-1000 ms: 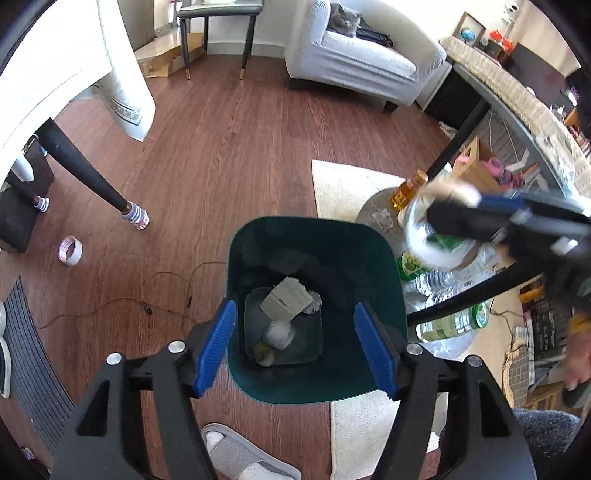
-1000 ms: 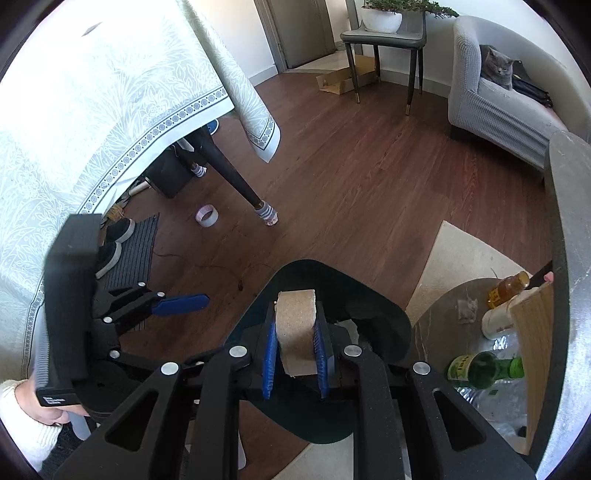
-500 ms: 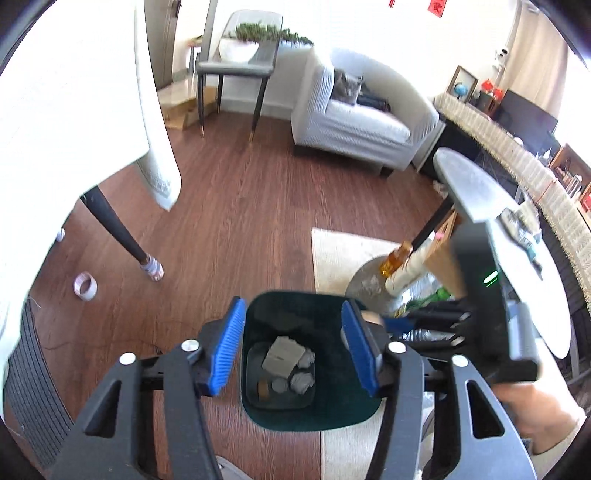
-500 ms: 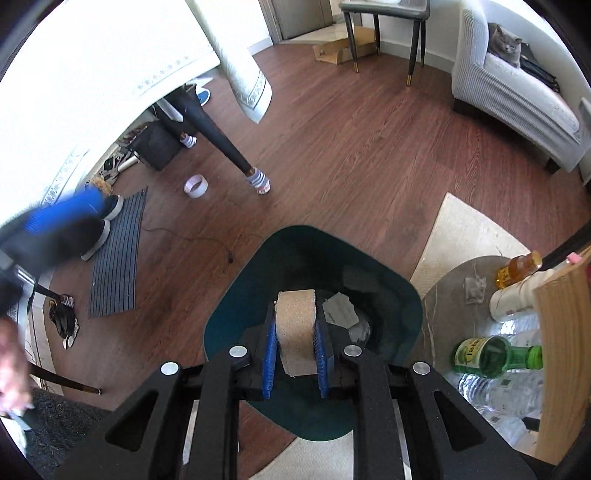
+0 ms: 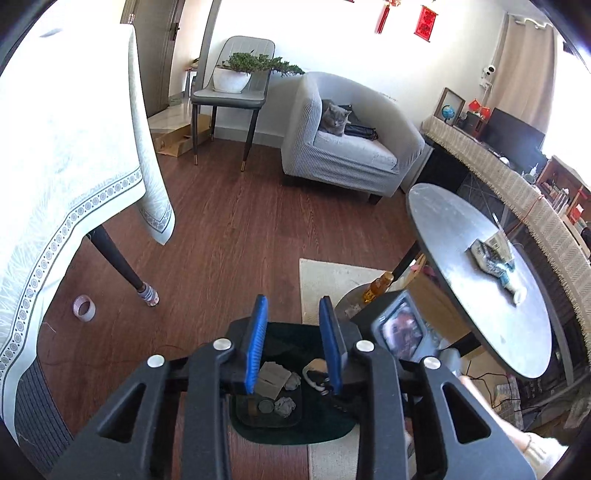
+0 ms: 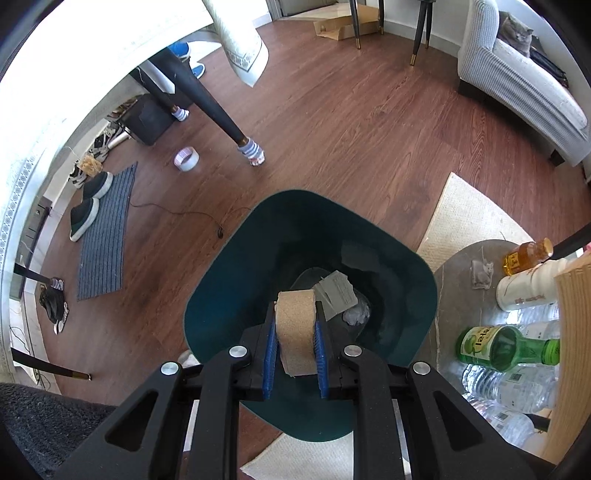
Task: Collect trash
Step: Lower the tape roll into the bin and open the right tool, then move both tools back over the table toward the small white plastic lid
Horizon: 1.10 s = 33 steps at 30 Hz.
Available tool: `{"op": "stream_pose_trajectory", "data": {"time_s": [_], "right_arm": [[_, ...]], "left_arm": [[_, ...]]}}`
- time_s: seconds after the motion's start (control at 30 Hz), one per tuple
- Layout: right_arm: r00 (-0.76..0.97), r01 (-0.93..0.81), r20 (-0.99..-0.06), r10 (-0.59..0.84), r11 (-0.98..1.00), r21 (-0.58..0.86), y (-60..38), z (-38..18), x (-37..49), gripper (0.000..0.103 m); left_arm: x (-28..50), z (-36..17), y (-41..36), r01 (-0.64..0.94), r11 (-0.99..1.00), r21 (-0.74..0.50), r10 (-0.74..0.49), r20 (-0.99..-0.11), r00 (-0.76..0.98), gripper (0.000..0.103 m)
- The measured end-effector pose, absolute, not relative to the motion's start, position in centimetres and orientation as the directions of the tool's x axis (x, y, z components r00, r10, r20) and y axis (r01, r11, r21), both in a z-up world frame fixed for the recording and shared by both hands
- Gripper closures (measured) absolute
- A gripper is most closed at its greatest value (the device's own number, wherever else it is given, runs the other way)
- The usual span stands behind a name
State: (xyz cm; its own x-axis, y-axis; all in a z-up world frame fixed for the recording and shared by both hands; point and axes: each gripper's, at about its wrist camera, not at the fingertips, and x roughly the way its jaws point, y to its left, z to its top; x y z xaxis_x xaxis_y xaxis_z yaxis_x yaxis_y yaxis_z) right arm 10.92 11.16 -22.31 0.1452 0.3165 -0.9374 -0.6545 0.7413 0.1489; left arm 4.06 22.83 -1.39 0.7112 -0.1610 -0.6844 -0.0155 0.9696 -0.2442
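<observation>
Right gripper (image 6: pixel 294 338): pinches a cork-brown roll (image 6: pixel 295 328) above the dark green bin (image 6: pixel 229 295).
Left gripper (image 5: pixel 295 345): jaws just closing, empty.
Beside bin: bottles (image 6: pixel 506 349), rug (image 6: pixel 465 218).
In bin: crumpled paper (image 6: pixel 356 314).

A lived-in home's sitting room: a grey ribbed-fabric armchair (image 5: pixel 347 155) with a grey cat (image 5: pixel 334 117) on it stands at the far wall on the reddish-brown wood-plank floor (image 5: pixel 229 229), a potted green plant (image 5: pixel 243 70) to its left, red paper hangings (image 5: pixel 424 20) above, slippers (image 6: pixel 86 206) on a striped doormat (image 6: pixel 105 236).
</observation>
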Motion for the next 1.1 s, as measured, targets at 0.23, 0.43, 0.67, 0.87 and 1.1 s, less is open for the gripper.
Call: {"op": "stream_pose_trajectory", "data": {"time_s": [0.23, 0.43, 0.67, 0.87, 1.1], "right_arm": [[0.111, -0.658, -0.95, 0.29, 0.738, 0.148, 11.2, -24.5, 10.8, 0.066], [0.122, -0.659, -0.954, 0.274, 0.741, 0.129, 10.7, -24.2, 10.5, 0.043], [0.135, -0.681, -0.947, 0.292, 0.721, 0.126, 9.9, -22.9, 9.9, 0.04], [0.16, -0.708, -0.927, 0.34, 0.694, 0.132, 9.7, -20.4, 8.8, 0.04], [0.212, -0.743, -0.866, 0.453, 0.65, 0.158, 8.8, -15.4, 7.4, 0.04]], "left_arm": [[3.4, 1.0, 22.1, 0.009, 0.968, -0.251, -0.173, -0.639, 0.75, 0.076], [3.4, 1.9, 22.0, 0.003, 0.962, -0.274, -0.177, -0.613, 0.77, 0.076], [3.5, 2.7, 21.2, 0.003, 0.963, -0.27, -0.17, -0.596, 0.785, 0.076], [3.5, 3.6, 20.2, 0.011, 0.963, -0.27, -0.17, -0.574, 0.801, 0.076], [3.7, 4.0, 19.6, 0.005, 0.963, -0.269, -0.161, -0.56, 0.813, 0.076]]}}
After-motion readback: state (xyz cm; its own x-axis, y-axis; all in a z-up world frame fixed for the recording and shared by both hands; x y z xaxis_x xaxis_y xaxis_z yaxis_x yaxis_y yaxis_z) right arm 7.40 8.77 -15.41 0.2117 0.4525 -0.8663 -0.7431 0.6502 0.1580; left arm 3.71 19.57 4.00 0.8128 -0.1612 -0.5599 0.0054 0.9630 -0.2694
